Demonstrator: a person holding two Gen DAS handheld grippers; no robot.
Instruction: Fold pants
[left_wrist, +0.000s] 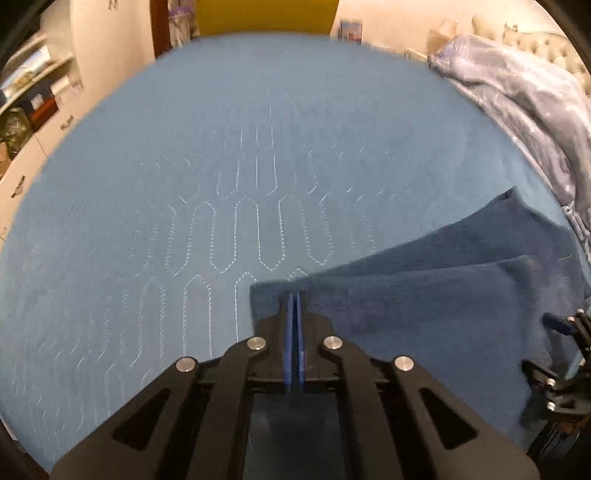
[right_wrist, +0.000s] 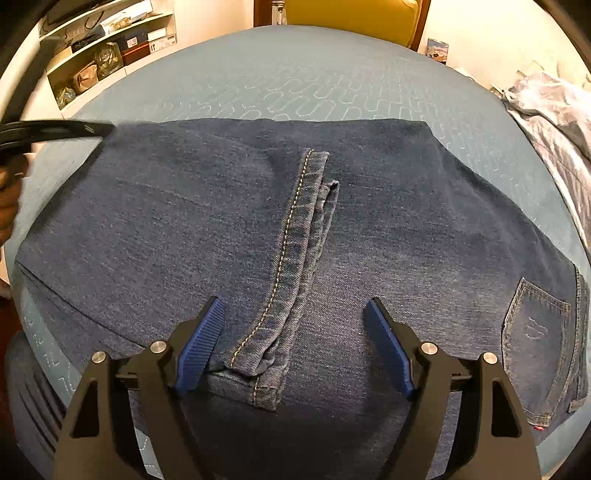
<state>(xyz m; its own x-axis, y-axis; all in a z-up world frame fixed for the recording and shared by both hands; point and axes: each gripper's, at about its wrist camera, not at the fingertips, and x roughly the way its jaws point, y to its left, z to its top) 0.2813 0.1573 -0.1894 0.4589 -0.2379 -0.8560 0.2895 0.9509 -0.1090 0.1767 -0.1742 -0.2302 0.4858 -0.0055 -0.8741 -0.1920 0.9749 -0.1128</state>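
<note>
Jeans (right_wrist: 229, 206): dark blue denim, folded over on the blue quilted bed (left_wrist: 184, 147), stitched hem (right_wrist: 284, 258) uppermost, back pocket (right_wrist: 535, 325) at right. Left gripper (left_wrist: 295, 295): jaws clenched at the fold edge; whether cloth is caught is unclear. Right gripper (right_wrist: 295, 314): jaws released, over the hem. Left view blurred; only the right shows stitching.

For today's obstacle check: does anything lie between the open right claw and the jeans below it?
Nothing visible does. The right claw hangs open directly over the jeans, its fingers either side of the hemmed leg end.
</note>
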